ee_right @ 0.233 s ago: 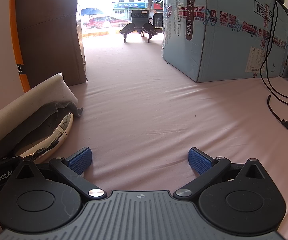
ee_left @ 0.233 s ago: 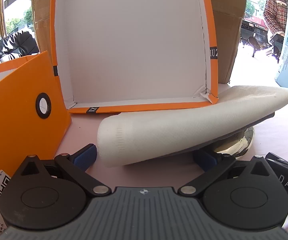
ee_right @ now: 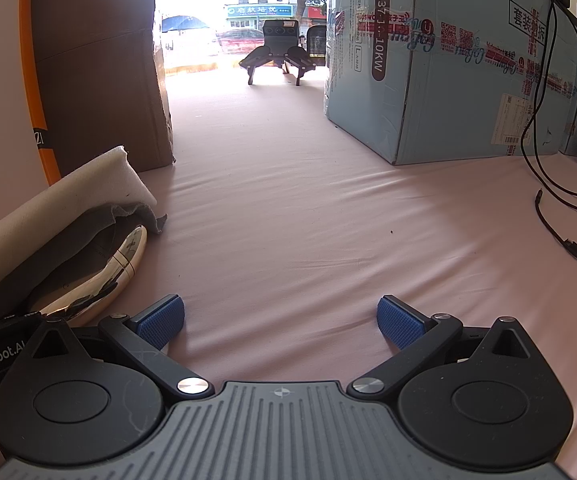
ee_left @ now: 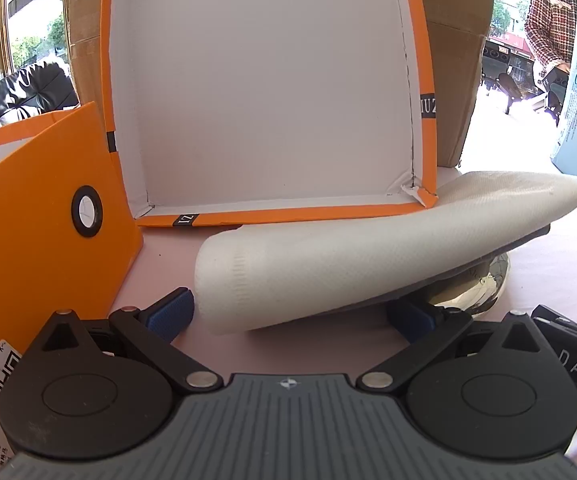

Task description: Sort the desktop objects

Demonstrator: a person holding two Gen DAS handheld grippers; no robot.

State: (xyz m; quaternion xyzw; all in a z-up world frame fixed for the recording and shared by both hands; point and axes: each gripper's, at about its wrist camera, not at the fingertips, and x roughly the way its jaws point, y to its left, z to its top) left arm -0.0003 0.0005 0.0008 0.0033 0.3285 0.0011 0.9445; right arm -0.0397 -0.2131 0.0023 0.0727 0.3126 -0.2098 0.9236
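Judging from the layout, sorting is at an early stage: the orange box lid (ee_left: 272,92), propped upright at the far side with its white interior facing the camera, holds nothing, and the items lie outside it on the pink tablecloth (ee_right: 328,220).

The left gripper (ee_left: 288,314) is spread, its blue ribbed pads flanking the near end of a folded white cloth (ee_left: 368,252) without visibly pinching it. Contact cannot be confirmed. The cloth lies just in front of the lid, its right end raised over a grey fabric layer (ee_right: 100,224) and a polished, gold-toned metal object (ee_right: 104,280), rounded and mirror-like; its exact type cannot be told.

The right gripper (ee_right: 280,318) is also spread and empty, low over bare tablecloth to the right of the pile.

Materials: the white cloth shows a fine woven texture with a stitched band. The lid is smooth card. An orange shoe box (ee_left: 40,208) with a ringed vent hole stands near left.

Remaining work, as a judgement: all visible items remain to be placed.
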